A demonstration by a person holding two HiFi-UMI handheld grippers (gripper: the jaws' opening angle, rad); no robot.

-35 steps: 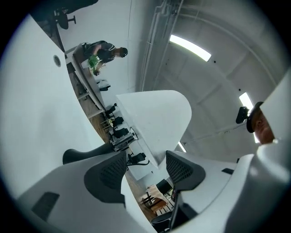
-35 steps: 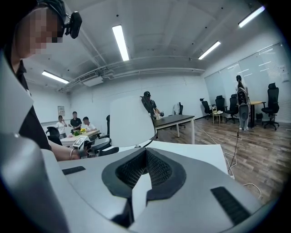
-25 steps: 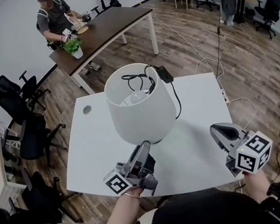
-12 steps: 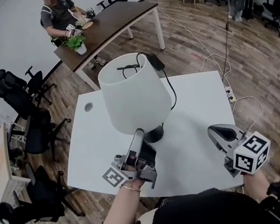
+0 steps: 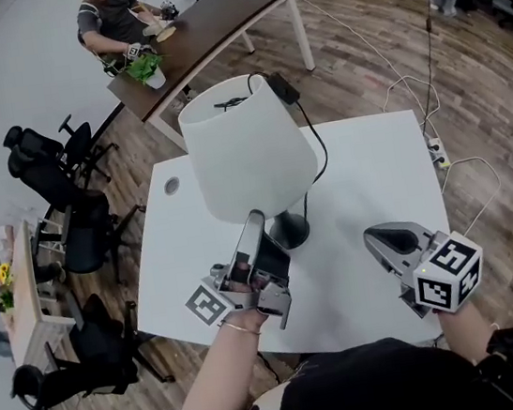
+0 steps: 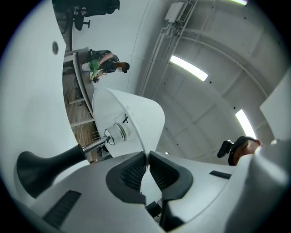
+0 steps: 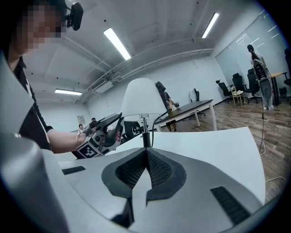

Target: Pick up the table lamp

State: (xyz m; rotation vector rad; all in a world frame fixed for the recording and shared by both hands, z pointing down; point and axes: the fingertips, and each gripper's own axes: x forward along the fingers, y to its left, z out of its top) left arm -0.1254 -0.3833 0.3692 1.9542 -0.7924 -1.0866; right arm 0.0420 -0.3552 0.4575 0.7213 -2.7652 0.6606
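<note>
The table lamp has a white shade (image 5: 247,148), a thin stem and a black round base (image 5: 291,232); it stands tilted on the white table (image 5: 374,164). My left gripper (image 5: 255,220) comes at it from below. Its jaws are closing, and the pads press on the shade's lower rim (image 6: 136,132). The left gripper view shows that gripper (image 6: 148,157), the bulb socket (image 6: 116,132) and the base (image 6: 41,166). My right gripper (image 5: 379,237) is shut on nothing to the right of the base. In the right gripper view the right gripper (image 7: 146,152) points at the lamp (image 7: 142,98).
The lamp's black cable and adapter (image 5: 283,87) trail over the table's far edge. A brown desk (image 5: 204,31) with a potted plant (image 5: 145,68) and a seated person stands behind. Black office chairs (image 5: 69,216) crowd the left side. White cables lie on the floor at right.
The left gripper has closed on the shade's rim and risen, and the lamp now leans. The right gripper has sunk a little and drifted left.
</note>
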